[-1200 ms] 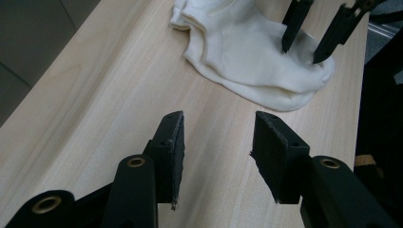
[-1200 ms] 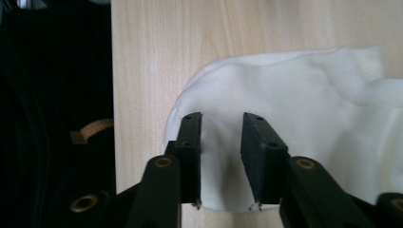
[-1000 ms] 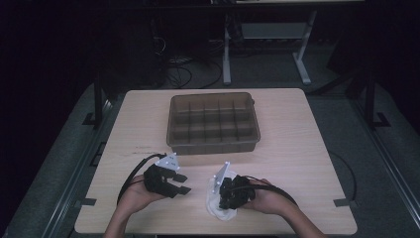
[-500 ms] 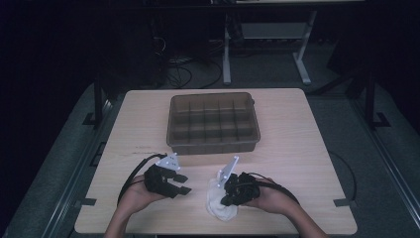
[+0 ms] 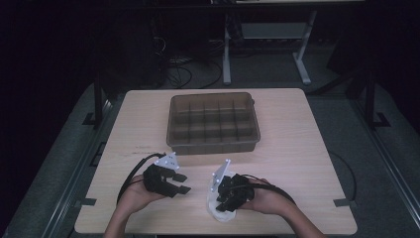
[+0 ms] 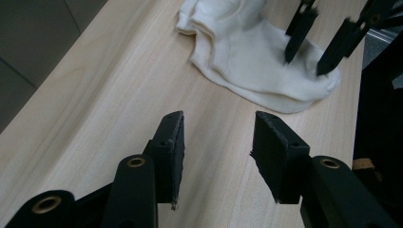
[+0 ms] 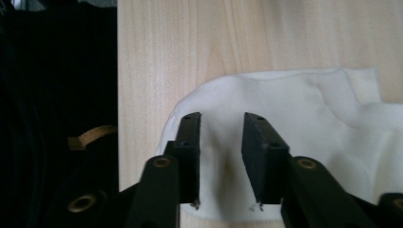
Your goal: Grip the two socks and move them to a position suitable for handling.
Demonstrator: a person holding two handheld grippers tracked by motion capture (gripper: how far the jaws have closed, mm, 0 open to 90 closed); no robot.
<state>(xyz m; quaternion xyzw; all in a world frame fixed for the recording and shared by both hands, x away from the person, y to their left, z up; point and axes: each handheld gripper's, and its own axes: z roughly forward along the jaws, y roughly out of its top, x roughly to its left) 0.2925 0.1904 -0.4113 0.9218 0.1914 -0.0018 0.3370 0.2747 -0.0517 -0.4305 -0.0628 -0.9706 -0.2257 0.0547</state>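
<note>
One worktop [image 5: 307, 148] carries one brown compartment tray [image 5: 214, 121] at its far middle and one white sock [image 5: 220, 210] at the near edge, right of centre; whether a second sock lies folded under it cannot be told. Two claws are present, one per hand. Compared with the earlier high view, the left claw [image 5: 181, 183] sits in the same spot, while the right claw [image 5: 224, 202] has tipped lower onto the sock, and its jaws have just been opening. In the right gripper view the right claw [image 7: 220, 159] now stands part open with its two pads straddling a raised fold of the sock [image 7: 304, 128]; the pads sit just beside the cloth and do not press on it. The right hand [image 5: 267, 197] comes in from the near right, forearm angled toward the centre, claw pointing left and down. The left hand [image 5: 136, 194] comes in from the near left and rests low on the worktop, claw pointing right toward the sock. In the left gripper view the left claw [image 6: 216, 147] is about half open over bare wood with nothing between its pads, and the sock [image 6: 247, 57] lies a little beyond it.
</note>
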